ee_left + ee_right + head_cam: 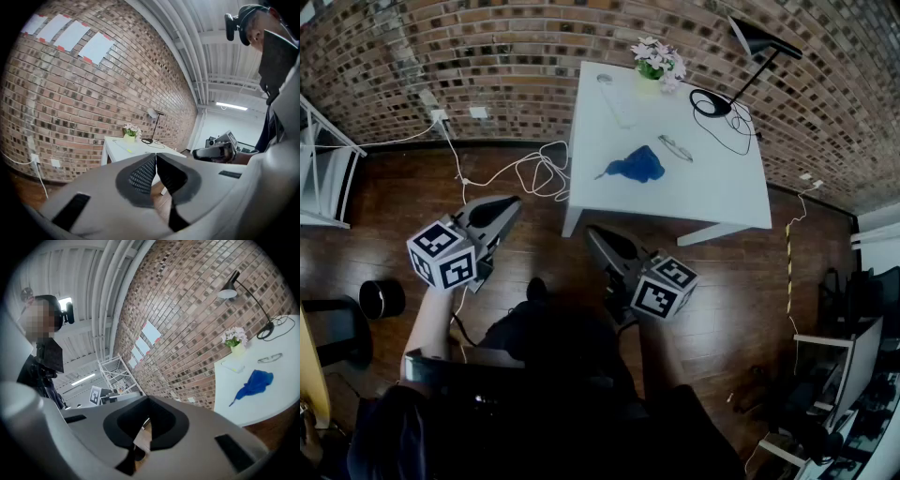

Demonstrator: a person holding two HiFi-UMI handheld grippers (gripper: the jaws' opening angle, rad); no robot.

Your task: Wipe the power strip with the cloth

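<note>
A white table (712, 187) stands against the brick wall, well ahead of both grippers. On it lie a crumpled blue cloth (636, 166) (254, 383) and, further back, a long white power strip (617, 103) (233, 365) (123, 147). My left gripper (514, 201) (155, 156) hangs over the wooden floor left of the table, jaws together and nothing held. My right gripper (593, 232) (149, 401) is just short of the table's near edge, jaws also together and holding nothing. Neither touches the table.
Also on the table are a flower pot (659, 61), glasses (675, 147) and a black desk lamp (741, 66) with its cord. White cables (534, 173) lie on the floor by the wall socket (439, 115). A black round object (382, 298) sits at the left.
</note>
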